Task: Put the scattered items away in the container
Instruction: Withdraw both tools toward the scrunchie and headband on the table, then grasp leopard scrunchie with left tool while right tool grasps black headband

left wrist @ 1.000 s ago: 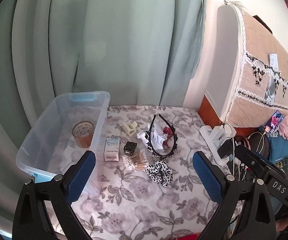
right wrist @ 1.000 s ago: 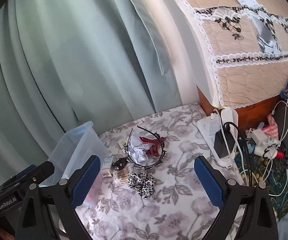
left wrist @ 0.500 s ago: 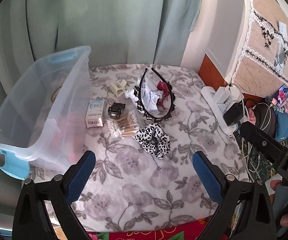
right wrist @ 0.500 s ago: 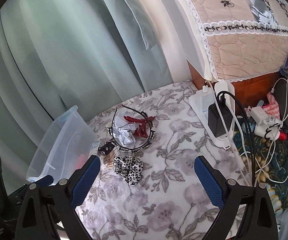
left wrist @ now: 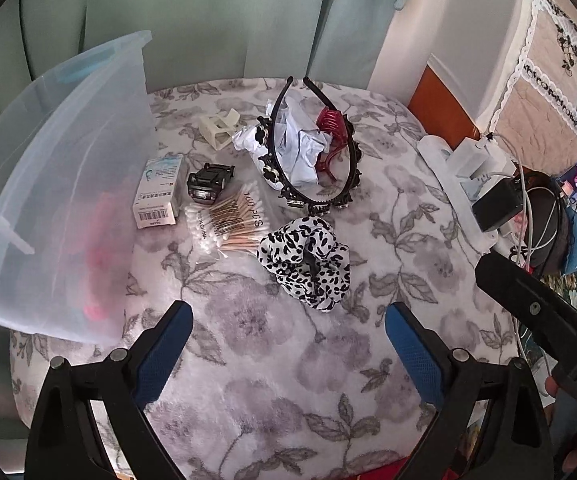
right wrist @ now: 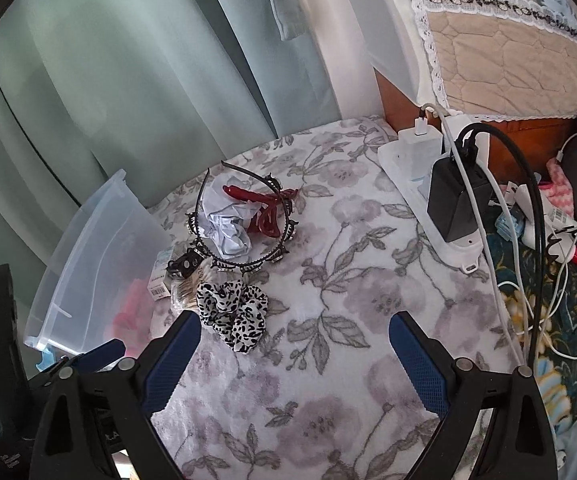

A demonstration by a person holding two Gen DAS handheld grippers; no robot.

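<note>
With both pairs of fingers spread wide and empty, I hold the left gripper [left wrist: 286, 330] and right gripper [right wrist: 294, 340] above the floral counter [left wrist: 288, 380]. Just beyond lies the spotted scrunchie [left wrist: 306, 262], then cotton swabs [left wrist: 228, 220], headband [left wrist: 312, 148]; the clear container [left wrist: 56, 184] sits far left.

The clear bag of cotton swabs [left wrist: 228, 220] carries the most legible print: "100 PCS" in white along its far end, and smaller white lettering near its near end that ends in "IN CHINA"; the first word is too small to make out. The small white box [left wrist: 158, 192] beside it shows a barcode with digits beneath on its near end, and a blue logo on its top face, neither sharp enough to read. At the lower right edge of the left wrist view, a black bar [left wrist: 548, 328] bears white letters beginning "D", cut off by the frame.
</note>
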